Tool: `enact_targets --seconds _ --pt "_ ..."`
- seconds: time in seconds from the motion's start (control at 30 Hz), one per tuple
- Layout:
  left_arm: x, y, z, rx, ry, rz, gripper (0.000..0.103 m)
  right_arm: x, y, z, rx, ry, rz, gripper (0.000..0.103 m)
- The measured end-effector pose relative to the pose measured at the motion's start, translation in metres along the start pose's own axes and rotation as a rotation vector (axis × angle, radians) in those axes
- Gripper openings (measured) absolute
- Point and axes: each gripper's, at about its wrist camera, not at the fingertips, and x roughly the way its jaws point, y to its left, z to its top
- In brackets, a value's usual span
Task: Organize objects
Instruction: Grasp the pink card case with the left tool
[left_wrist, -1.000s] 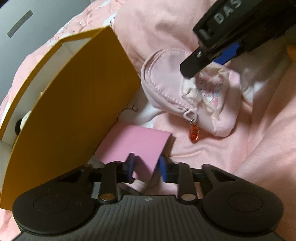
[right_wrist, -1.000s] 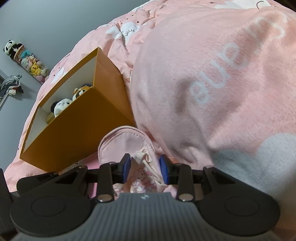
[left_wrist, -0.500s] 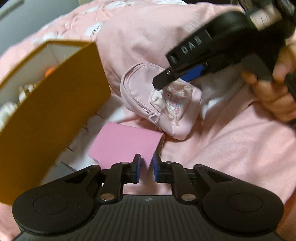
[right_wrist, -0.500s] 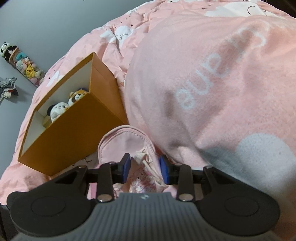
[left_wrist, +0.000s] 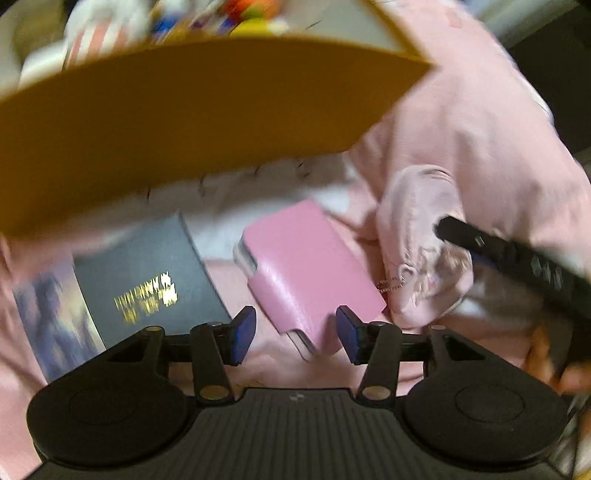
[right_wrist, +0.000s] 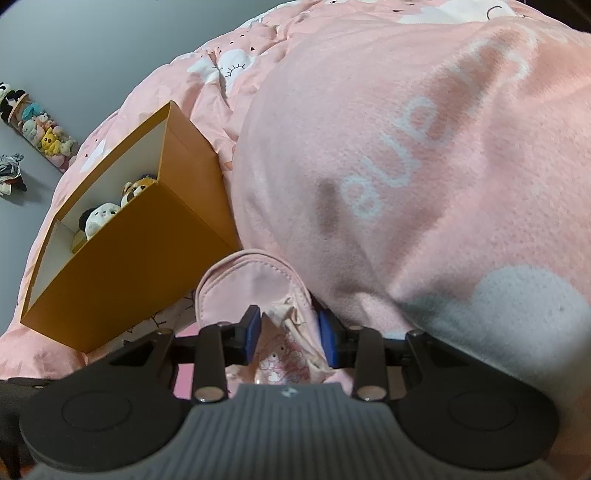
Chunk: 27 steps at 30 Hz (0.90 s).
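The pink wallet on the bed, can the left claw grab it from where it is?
Probably yes. The left claw is open, nothing lies between it and the pink wallet, whose near end already sits between its fingertips.

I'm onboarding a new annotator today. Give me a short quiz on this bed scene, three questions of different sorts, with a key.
1. True or false: the right hand-held gripper is shut on the pink pouch.
2. What lies below the open left hand-held gripper? A) pink wallet B) scissors C) mug
3. Fill in: the plush toys sit inside the ____ box.

Key: 1 true; 2 A, the pink wallet; 3 orange.
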Motion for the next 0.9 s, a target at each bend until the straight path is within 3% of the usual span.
enact_targets --seconds 0.17,0.3,0.4,0.6,0.7,0.9 --pt "0.016 0.009 0.009 -0.140 0.060 -0.003 0.059 0.002 0.000 0.000 -0.006 0.001 0.005 0.036" --pt "0.026 0.003 0.010 -0.156 0.066 0.009 0.067 0.005 0.000 0.001 -0.010 0.006 0.007 0.037" --pt "0.032 0.001 0.009 -0.176 0.055 -0.009 0.067 0.008 0.002 0.002 -0.016 0.010 0.007 0.037" --pt "0.016 0.005 0.001 -0.202 -0.037 -0.042 0.035 0.011 0.004 0.004 -0.020 0.015 0.006 0.037" --pt "0.005 0.003 -0.003 -0.190 -0.085 -0.056 0.028 0.011 0.004 0.004 -0.020 0.015 0.006 0.037" --pt "-0.007 -0.030 -0.004 -0.030 -0.154 0.011 0.025 0.012 0.005 0.005 -0.024 0.016 0.004 0.037"
